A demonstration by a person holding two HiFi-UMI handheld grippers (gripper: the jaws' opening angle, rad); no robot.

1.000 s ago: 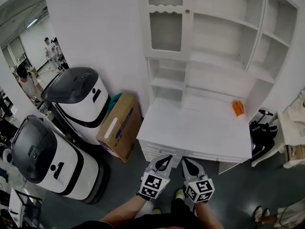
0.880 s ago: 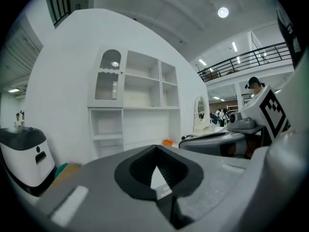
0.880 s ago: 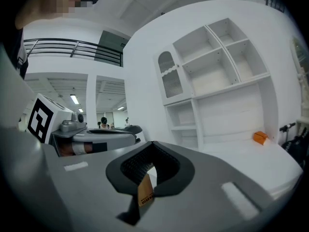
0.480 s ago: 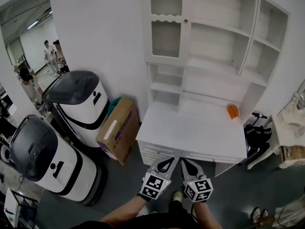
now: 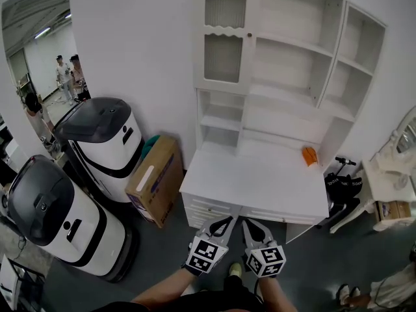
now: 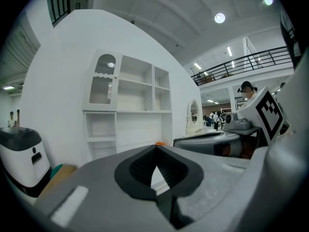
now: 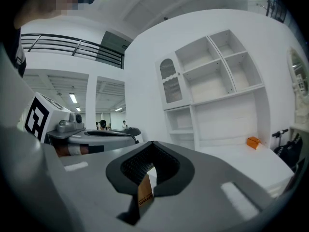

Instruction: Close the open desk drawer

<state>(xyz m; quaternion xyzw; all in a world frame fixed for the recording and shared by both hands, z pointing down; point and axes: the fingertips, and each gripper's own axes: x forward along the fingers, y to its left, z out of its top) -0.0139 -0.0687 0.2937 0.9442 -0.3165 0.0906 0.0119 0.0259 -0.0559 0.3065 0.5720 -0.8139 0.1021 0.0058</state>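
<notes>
The white desk with its shelf hutch stands ahead in the head view. Its drawer fronts sit under the top's front edge, and I cannot tell whether one stands out. My left gripper and right gripper hang side by side just before the desk front. Both are shut with nothing in them. In the left gripper view the left gripper points at the hutch. In the right gripper view the right gripper points toward the desk top.
An orange object lies at the desk's back right. A cardboard box leans beside the desk's left end. Two white and black service robots stand further left. A black scooter is parked at the right. People stand far off at the left.
The head view has lifted and drawn back a little, so the desk looks smaller. Both grippers stay shut and side by side, drifting slightly left in the view.
</notes>
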